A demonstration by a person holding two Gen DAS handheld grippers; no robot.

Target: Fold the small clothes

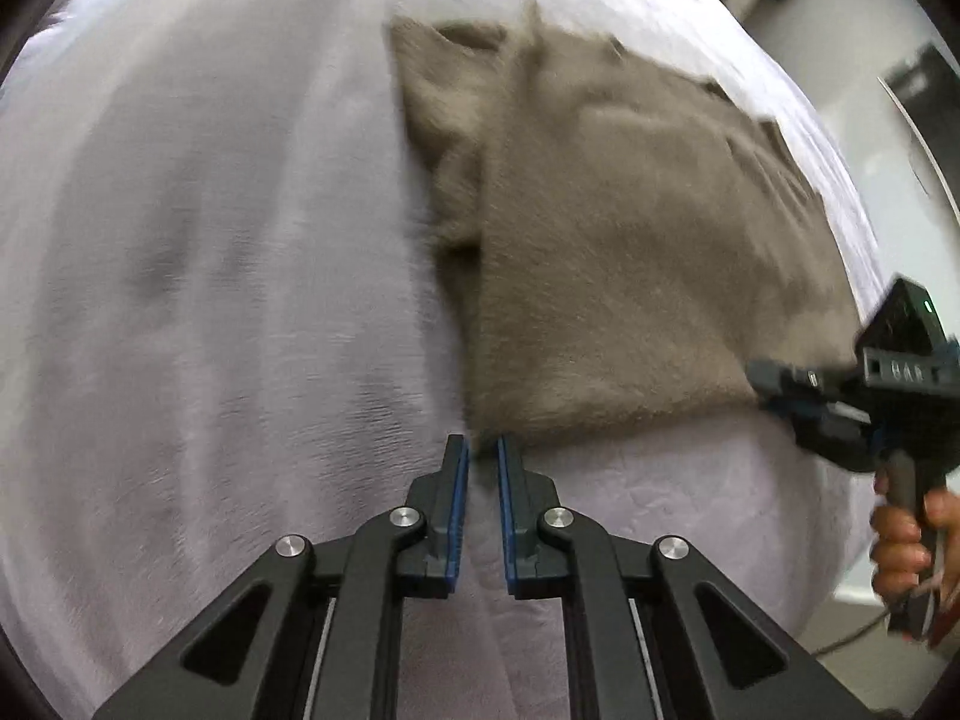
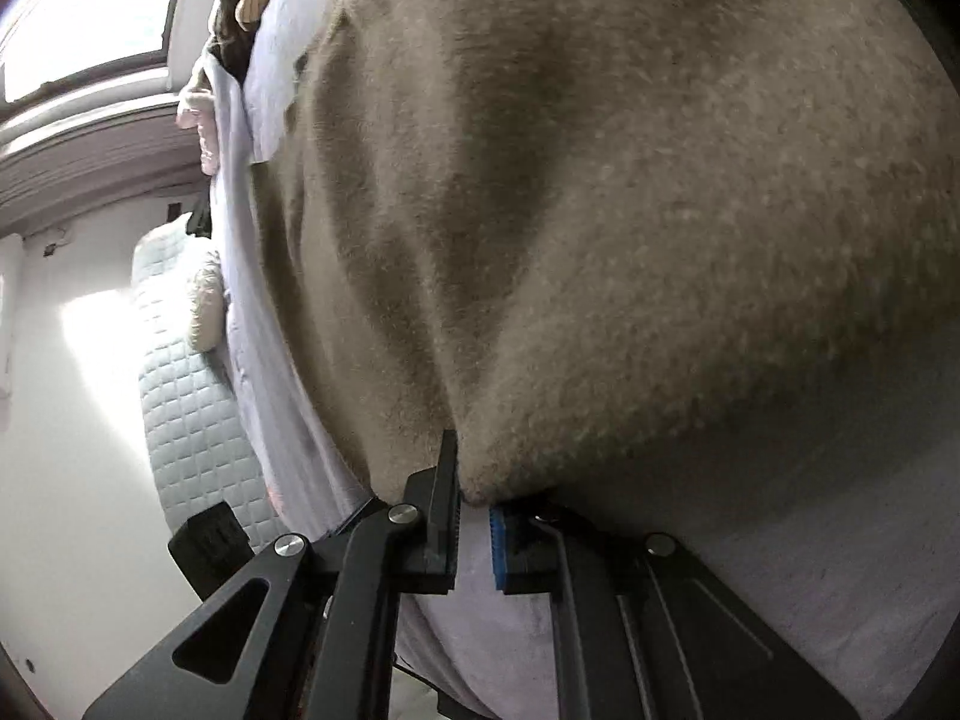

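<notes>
A fuzzy taupe garment (image 1: 630, 252) lies folded on a pale lilac bed sheet (image 1: 210, 300), right of centre in the left wrist view. My left gripper (image 1: 481, 450) sits at the garment's near left corner, jaws slightly apart with nothing clearly between them. My right gripper (image 1: 780, 396) shows at the garment's near right corner. In the right wrist view the garment (image 2: 600, 210) fills the frame, and my right gripper (image 2: 471, 495) has the fabric edge between its narrowly parted jaws.
A pile of other clothes (image 2: 240, 0) lies at the far end of the bed. A quilted pale cover (image 2: 186, 396) and a cream pillow (image 2: 207, 300) sit beside the bed near a window (image 2: 90, 18). Grey floor (image 1: 888, 120) lies beyond the bed's right edge.
</notes>
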